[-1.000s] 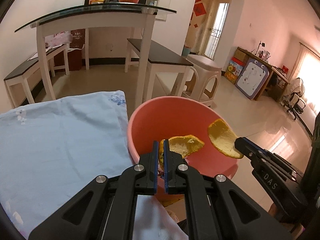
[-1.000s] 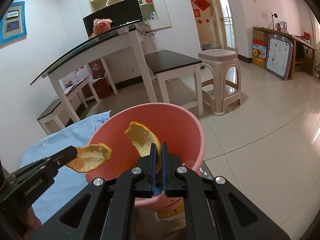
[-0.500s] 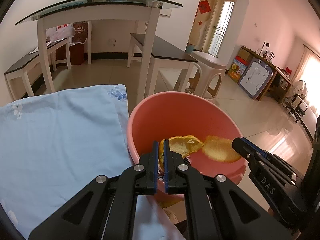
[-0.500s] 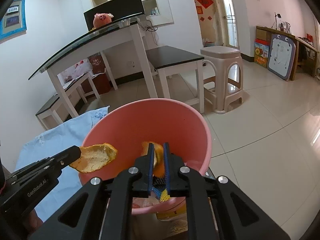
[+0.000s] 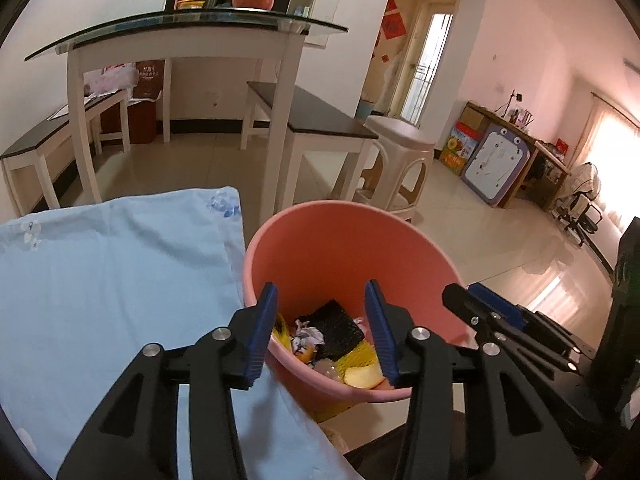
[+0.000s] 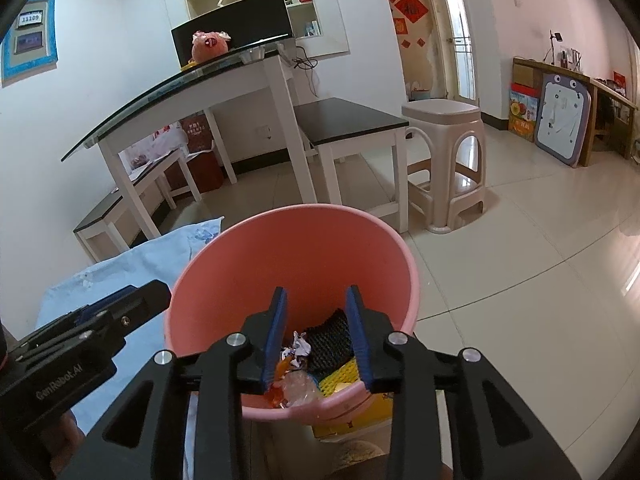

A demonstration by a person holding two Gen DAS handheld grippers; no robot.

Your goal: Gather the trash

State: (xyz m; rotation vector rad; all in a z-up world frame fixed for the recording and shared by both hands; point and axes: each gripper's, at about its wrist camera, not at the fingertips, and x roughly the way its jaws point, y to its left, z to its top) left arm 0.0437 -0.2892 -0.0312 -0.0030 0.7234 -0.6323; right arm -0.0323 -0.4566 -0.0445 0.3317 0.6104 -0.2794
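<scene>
Both the left hand-held gripper (image 5: 322,322) and the right hand-held gripper (image 6: 316,324) tilted down over the pink bin (image 5: 344,240), jaws just opened, empty, the left wider.

"genrobot.ai" on left tongs (image 6: 116,312); "11109" on wall plaque (image 6: 31,19).

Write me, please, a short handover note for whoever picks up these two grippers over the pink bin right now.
Left gripper: jaws have just been opening, nothing between them, poised over the pink bin.
Right gripper: jaws have just been opening too, less wide, also empty, over the same bin.
The two orange peels held a second ago are released; a pale peel piece lies in the bin with crumpled paper, a black mesh pad and yellow foam netting.
The blue cloth beside the bin shows no trash in view.
Left: check outside these views for more trash.
</scene>
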